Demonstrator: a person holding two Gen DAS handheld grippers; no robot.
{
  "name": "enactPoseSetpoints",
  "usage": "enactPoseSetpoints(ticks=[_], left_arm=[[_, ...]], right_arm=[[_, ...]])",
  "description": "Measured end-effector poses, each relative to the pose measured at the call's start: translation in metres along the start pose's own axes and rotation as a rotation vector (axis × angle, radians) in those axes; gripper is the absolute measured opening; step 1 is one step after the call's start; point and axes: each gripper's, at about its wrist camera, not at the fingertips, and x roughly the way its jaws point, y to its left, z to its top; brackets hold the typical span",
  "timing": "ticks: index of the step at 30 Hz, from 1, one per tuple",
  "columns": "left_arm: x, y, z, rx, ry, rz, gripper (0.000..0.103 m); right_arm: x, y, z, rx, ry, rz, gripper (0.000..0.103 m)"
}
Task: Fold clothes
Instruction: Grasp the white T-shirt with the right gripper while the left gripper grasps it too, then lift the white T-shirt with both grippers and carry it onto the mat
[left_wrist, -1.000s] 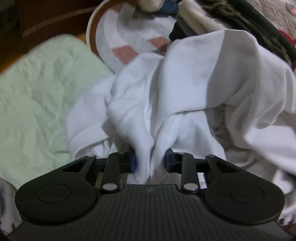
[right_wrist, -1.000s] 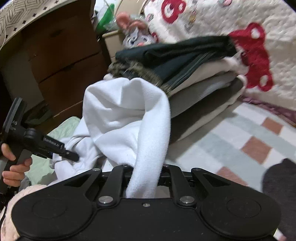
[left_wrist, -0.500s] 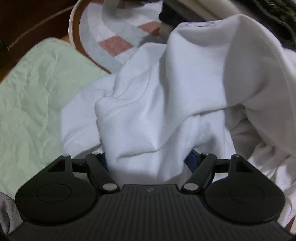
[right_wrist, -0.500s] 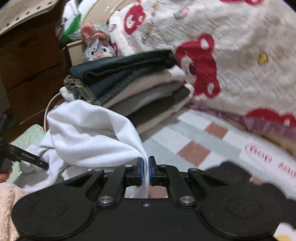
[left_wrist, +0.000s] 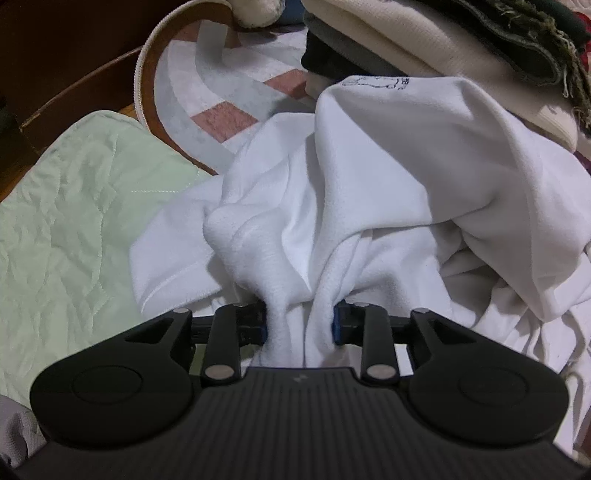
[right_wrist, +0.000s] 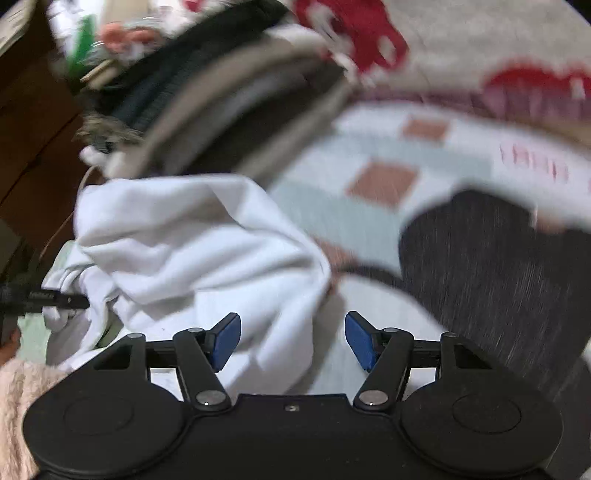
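1. Here, left wrist view: left gripper clenched on a bunched fold of the white garment, blue pads pressed against the cloth from both sides. Garment heaped in rumpled folds ahead of the fingers, partly over a pale green quilted pad on the left and partly over a checked bedcover of white, grey and pink squares. Small line drawing visible near the garment's top edge. Stack of folded clothes just behind, upper right, touching the white heap; fringed dark piece on top.

2. Right wrist view, heavily blurred: right gripper released, blue pads spread wide, nothing clamped between them. Edge of the white garment draped in front of the left pad and into the gap. Left gripper seen at far left, gripping the garment's other side. Folded stack behind the garment; checked bedcover to the right; dark grey fabric at right; red-and-cream patterned blanket at top.
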Motion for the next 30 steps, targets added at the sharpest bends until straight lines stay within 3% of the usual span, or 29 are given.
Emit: enactPoseSetpoints(ticks=[3, 5, 7, 9, 10, 11, 14, 19, 22, 26, 30], left_arm=[[0.005, 0.006, 0.000, -0.064, 0.018, -0.015, 0.037], [0.008, 0.010, 0.000, -0.099, 0.028, -0.026, 0.041], [0.010, 0.013, 0.000, -0.121, 0.034, -0.037, 0.040], [0.007, 0.008, -0.001, -0.088, 0.021, -0.036, 0.027], [0.004, 0.005, -0.001, -0.067, 0.009, -0.024, 0.025], [-0.003, 0.000, -0.001, -0.043, -0.010, -0.009, 0.021], [-0.030, -0.014, -0.004, 0.010, -0.081, 0.026, 0.016], [-0.082, -0.044, -0.006, 0.134, -0.227, 0.109, 0.014], [-0.111, -0.063, 0.003, 0.122, -0.264, 0.048, 0.014], [-0.153, -0.112, 0.008, 0.218, -0.356, -0.022, 0.014], [-0.188, -0.173, 0.010, 0.324, -0.416, -0.128, 0.014]], right_arm=[[-0.001, -0.016, -0.011, 0.215, -0.104, -0.006, 0.068], [0.012, -0.024, -0.010, 0.307, -0.075, 0.058, 0.068], [0.028, -0.022, -0.009, 0.296, -0.047, 0.077, 0.069], [0.036, -0.009, -0.008, 0.217, -0.078, 0.084, 0.067], [0.030, -0.003, -0.008, 0.179, -0.098, 0.094, 0.033], [0.016, 0.001, -0.008, 0.153, -0.134, 0.094, 0.015], [-0.025, 0.011, -0.009, 0.076, -0.242, 0.095, 0.013], [-0.095, 0.029, -0.010, -0.052, -0.421, 0.095, 0.010], [-0.136, 0.039, -0.011, -0.130, -0.528, 0.095, 0.010], [-0.200, 0.027, -0.013, -0.196, -0.631, -0.006, 0.010], [-0.257, -0.005, -0.023, -0.157, -0.695, -0.092, 0.010]])
